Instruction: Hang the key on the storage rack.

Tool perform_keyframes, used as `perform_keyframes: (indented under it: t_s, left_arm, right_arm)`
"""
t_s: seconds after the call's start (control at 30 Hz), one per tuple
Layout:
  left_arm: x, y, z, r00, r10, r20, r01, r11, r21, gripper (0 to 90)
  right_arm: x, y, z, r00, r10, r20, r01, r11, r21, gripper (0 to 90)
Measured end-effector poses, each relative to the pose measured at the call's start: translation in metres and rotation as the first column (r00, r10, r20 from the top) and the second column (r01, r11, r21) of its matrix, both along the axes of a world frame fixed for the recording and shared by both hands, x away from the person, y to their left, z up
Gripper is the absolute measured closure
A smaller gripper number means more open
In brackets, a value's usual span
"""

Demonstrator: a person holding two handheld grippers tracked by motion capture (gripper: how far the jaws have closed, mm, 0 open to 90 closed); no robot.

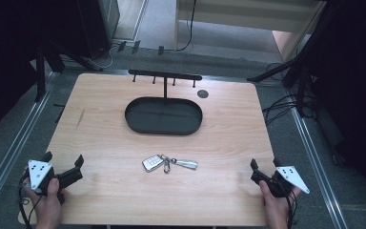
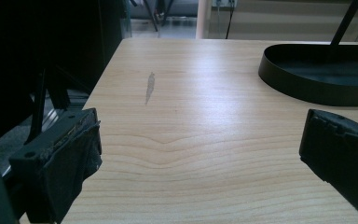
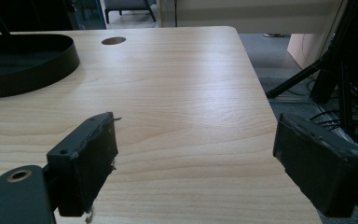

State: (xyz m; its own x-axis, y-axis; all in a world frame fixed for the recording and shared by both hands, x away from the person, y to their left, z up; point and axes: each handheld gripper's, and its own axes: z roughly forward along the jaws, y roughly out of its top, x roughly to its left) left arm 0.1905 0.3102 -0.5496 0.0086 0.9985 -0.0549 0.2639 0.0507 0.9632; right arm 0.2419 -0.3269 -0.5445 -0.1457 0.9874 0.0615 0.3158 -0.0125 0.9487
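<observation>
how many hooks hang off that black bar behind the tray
4, hanging in a row under the black bar at the table's far edge, behind the oval tray: two left of the centre post, two right. More could be hidden.

A light wooden table (image 1: 124, 191) with rounded corners stands on a grey floor (image 1: 162, 28). Far past the tongs, beyond the table's back edge, is a pale wooden bench (image 1: 248, 14) with cables on the floor near it. Dark stands (image 1: 290, 71) and black curtains rise off to both sides. Soft light shines on the wood.
</observation>
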Motion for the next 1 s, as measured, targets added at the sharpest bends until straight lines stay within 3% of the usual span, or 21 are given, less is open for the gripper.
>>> perform_keyframes:
  t_s: [0.4, 0.6, 0.67, 0.77, 0.93, 0.97, 1.0]
  left_arm:
    - [-0.001, 0.000, 0.000, 1.0000, 0.000, 0.001, 0.000, 1.0000, -0.001, 0.0]
    - [-0.001, -0.003, 0.000, 1.0000, -0.002, -0.001, 0.002, 0.9998, 0.020, 0.0]
    - [-0.001, -0.003, 0.000, 1.0000, -0.006, -0.002, 0.006, 0.9998, 0.019, 0.0]
    - [-0.001, -0.002, 0.000, 0.9999, -0.011, -0.004, 0.011, 0.9998, 0.015, 0.0]
    - [0.000, -0.003, -0.001, 0.9999, -0.014, -0.005, 0.014, 0.9997, 0.023, 0.0]
    - [0.000, -0.003, -0.001, 0.9999, -0.015, -0.005, 0.015, 0.9996, 0.022, 0.0]
    - [0.000, -0.004, -0.001, 0.9999, -0.016, -0.005, 0.016, 0.9996, 0.025, 0.0]
  right_arm:
    - [0.001, 0.000, 0.000, 0.9995, 0.032, -0.006, -0.032, 0.9995, -0.003, 22.7]
    - [0.004, -0.003, 0.003, 0.9948, 0.098, -0.028, -0.098, 0.9950, 0.020, 32.2]
    - [0.005, -0.004, 0.005, 0.9903, 0.133, -0.042, -0.133, 0.9911, 0.004, 32.9]
    - [0.006, -0.007, 0.012, 0.9765, 0.209, -0.053, -0.206, 0.9772, 0.052, 34.4]
    - [0.007, -0.005, 0.025, 0.9603, 0.276, -0.040, -0.274, 0.9605, 0.050, 39.2]
    - [0.008, -0.003, 0.028, 0.9534, 0.299, -0.041, -0.297, 0.9538, 0.045, 39.9]
    - [0.011, 0.001, 0.031, 0.9382, 0.343, -0.047, -0.342, 0.9393, 0.022, 43.0]
